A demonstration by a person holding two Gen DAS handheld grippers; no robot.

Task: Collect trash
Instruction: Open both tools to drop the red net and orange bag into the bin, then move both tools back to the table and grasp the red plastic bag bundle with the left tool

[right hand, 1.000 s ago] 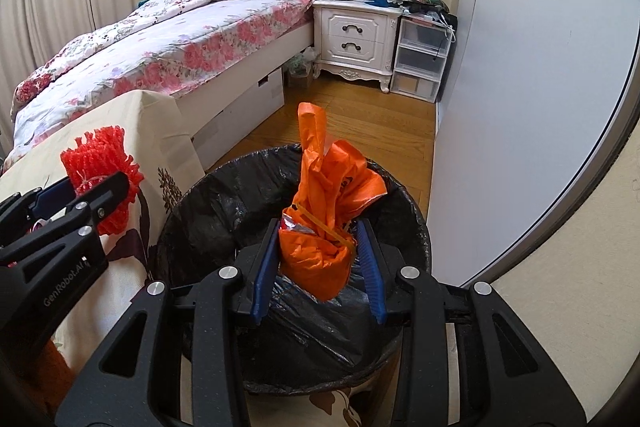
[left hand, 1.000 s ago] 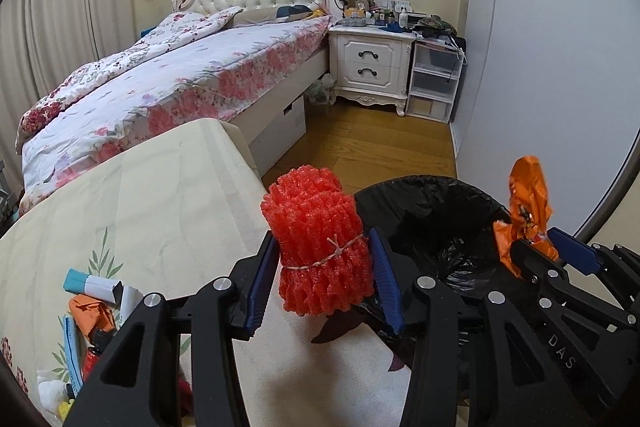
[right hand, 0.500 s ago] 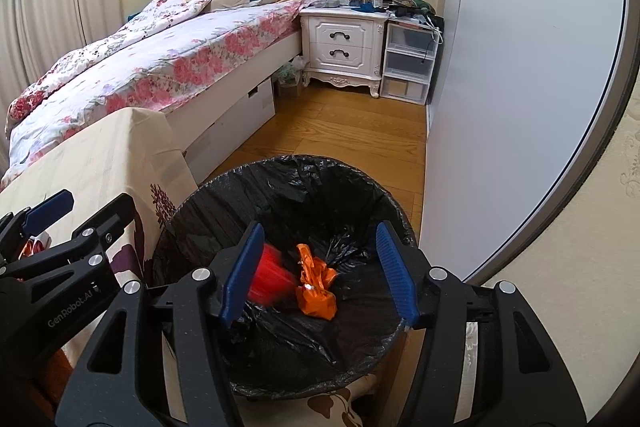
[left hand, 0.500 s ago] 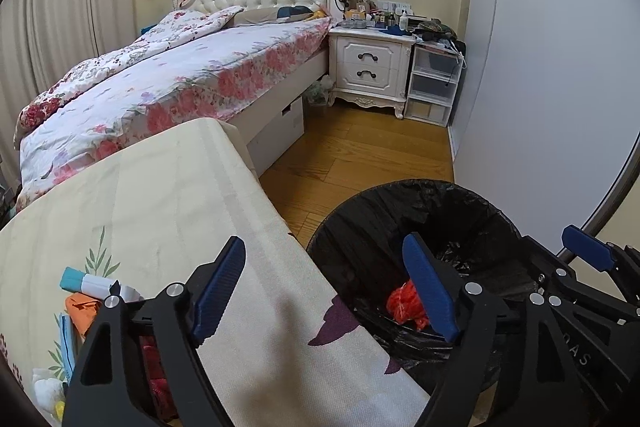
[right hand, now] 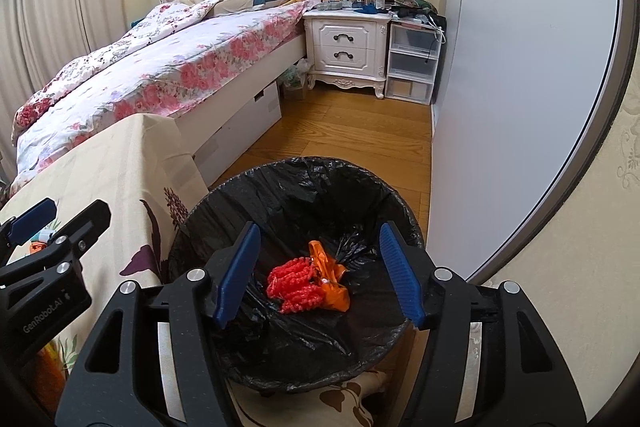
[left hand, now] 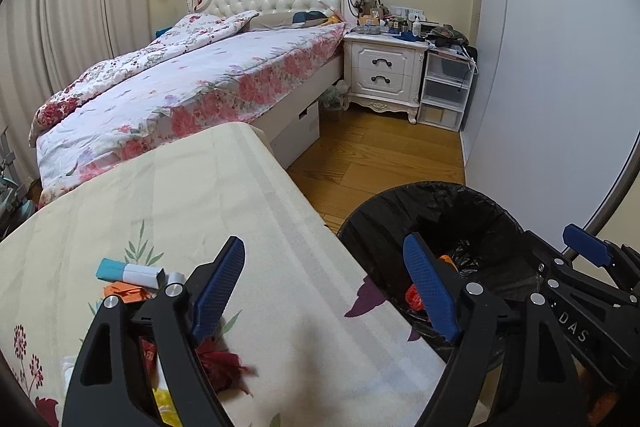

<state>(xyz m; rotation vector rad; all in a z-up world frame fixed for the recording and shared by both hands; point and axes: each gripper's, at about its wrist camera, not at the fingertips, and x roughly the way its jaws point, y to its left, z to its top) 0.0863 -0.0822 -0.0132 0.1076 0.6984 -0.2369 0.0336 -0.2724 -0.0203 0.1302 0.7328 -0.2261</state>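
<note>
A bin with a black liner (right hand: 304,179) stands on the floor beside a table with a floral cloth (left hand: 160,207). At its bottom lie a red foam net (right hand: 292,283) and a crumpled orange bag (right hand: 334,287), touching each other. My right gripper (right hand: 320,233) hangs open above the bin with nothing between its fingers. My left gripper (left hand: 324,255) is open and empty over the table's edge, with the bin (left hand: 440,195) to its right. More trash lies on the cloth: a blue and white tube (left hand: 128,271), an orange wrapper (left hand: 124,293) and a dark red scrap (left hand: 220,363), partly hidden by the left finger.
A bed with a floral cover (left hand: 192,87) fills the left behind the table. A white nightstand (left hand: 384,75) and plastic drawers (left hand: 446,91) stand at the far wall. A pale wardrobe door (right hand: 520,67) runs along the right. Wooden floor (right hand: 340,131) lies between bed and bin.
Both grippers opened. The red foam net left the left gripper and the orange bag left the right one; both now lie in the bin. The left gripper shifted towards the table.
</note>
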